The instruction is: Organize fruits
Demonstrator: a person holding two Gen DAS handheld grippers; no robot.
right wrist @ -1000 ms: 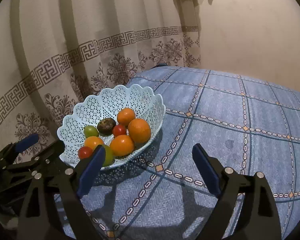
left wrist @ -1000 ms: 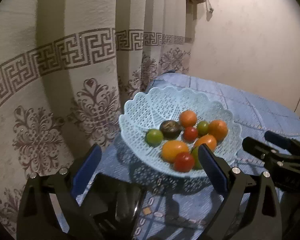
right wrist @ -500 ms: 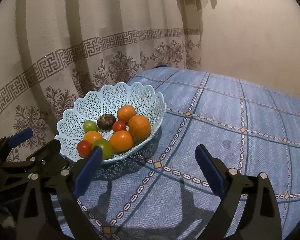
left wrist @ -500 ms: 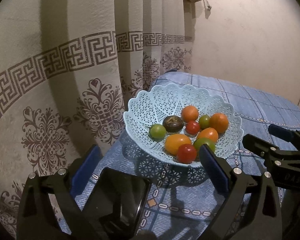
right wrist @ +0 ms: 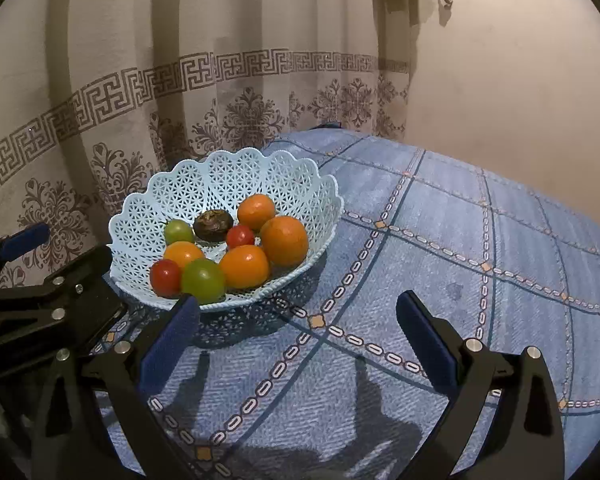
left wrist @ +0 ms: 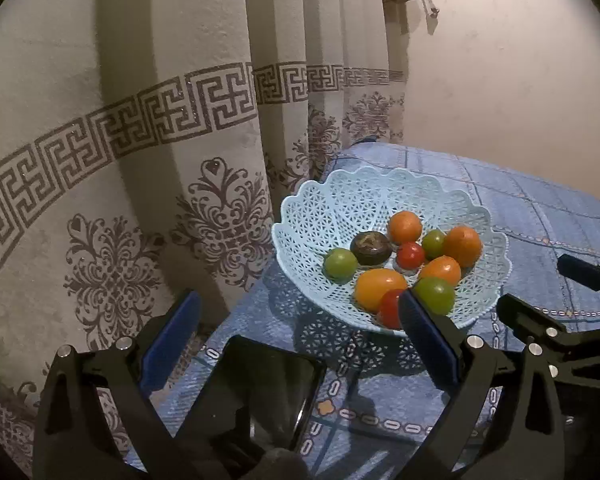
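On the blue cloth | we see the lace basket holding all the fruits | our left gripper gapes wide, empty | our right gripper likewise, near the basket.

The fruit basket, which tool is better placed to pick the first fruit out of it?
Probably left: the left tool is open with the fruit basket just ahead; the right tool faces mostly bare tablecloth.
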